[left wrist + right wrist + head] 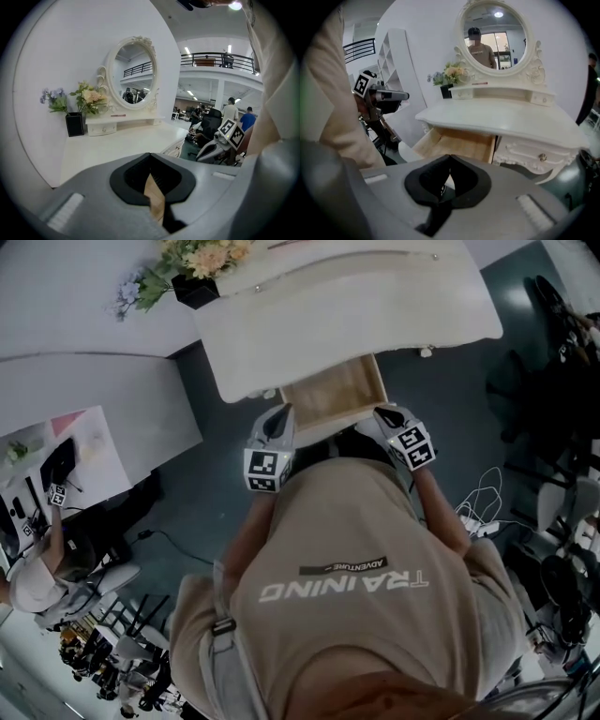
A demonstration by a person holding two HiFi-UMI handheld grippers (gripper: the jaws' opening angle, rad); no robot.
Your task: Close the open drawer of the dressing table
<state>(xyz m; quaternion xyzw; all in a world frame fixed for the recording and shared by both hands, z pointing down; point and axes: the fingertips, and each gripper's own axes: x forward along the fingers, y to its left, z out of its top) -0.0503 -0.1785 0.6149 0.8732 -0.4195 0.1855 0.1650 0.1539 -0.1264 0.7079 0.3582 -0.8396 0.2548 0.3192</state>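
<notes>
Right gripper (450, 156) is up front, black jaws pressed together with nothing in them, and just beyond sits the drawer (461, 143), pulled out, bare wood inside. Above it are the white dressing table (501, 117), the oval mirror (497, 35) and flowers (452, 73). Off left, the left gripper (393, 96) shows beside a beige sleeve (333, 93).

Even overhead indoor light, soft shadows, strong fisheye warping and dark vignetted corners
</notes>
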